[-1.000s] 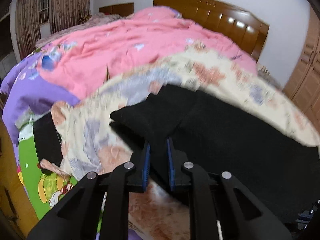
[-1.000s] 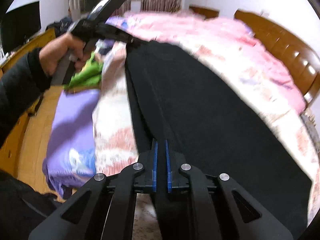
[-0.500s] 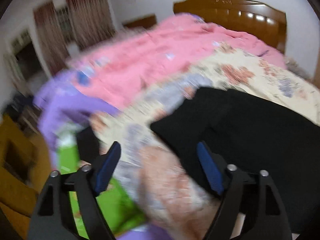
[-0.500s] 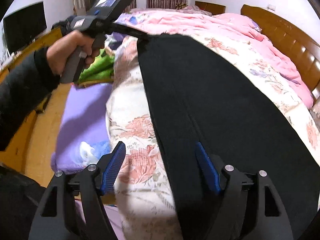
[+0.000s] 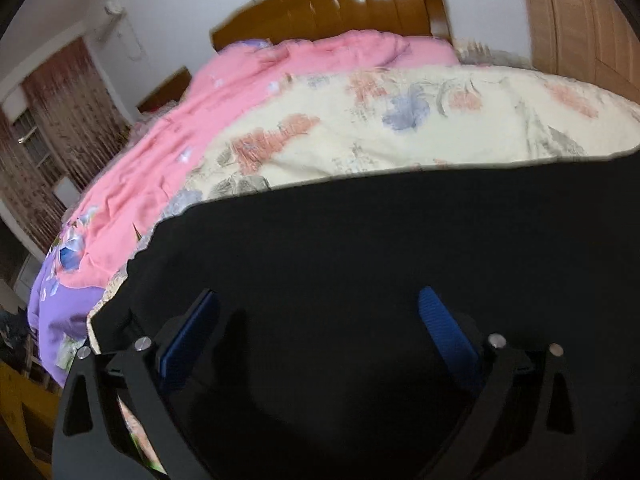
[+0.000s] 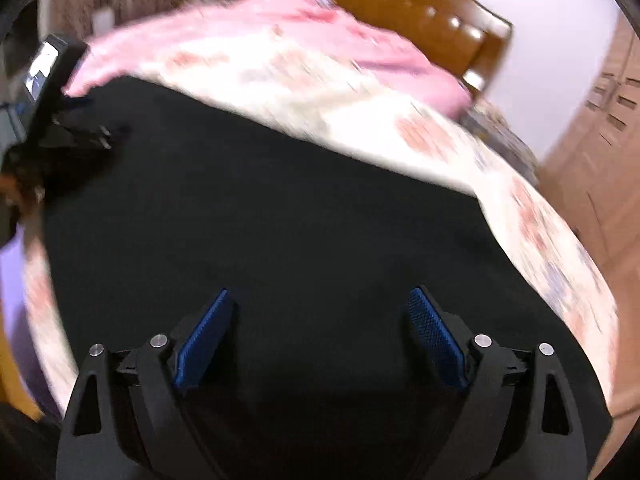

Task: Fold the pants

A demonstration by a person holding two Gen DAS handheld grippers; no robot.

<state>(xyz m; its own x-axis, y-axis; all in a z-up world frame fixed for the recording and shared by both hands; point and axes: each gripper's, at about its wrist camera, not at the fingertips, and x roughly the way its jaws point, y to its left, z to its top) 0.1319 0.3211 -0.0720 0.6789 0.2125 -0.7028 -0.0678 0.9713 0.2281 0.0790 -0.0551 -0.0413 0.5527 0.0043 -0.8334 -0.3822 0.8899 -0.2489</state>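
Observation:
The black pants (image 5: 360,264) lie flat on the floral quilt (image 5: 400,128) on the bed; they also fill the right wrist view (image 6: 280,208). My left gripper (image 5: 318,300) is open and empty, hovering over the pants near their left end. My right gripper (image 6: 320,300) is open and empty over the pants. The left gripper body (image 6: 60,92) shows at the far left of the right wrist view, over the pants' left edge.
A pink blanket (image 5: 208,120) covers the far side of the bed. A purple sheet (image 5: 56,312) hangs at the left edge. A wooden headboard (image 5: 340,4) stands behind, a wooden wardrobe (image 5: 580,20) at the right.
Both grippers let go of the pants and opened about a second ago. Since then both have swung over the flat pants, now looking toward the headboard.

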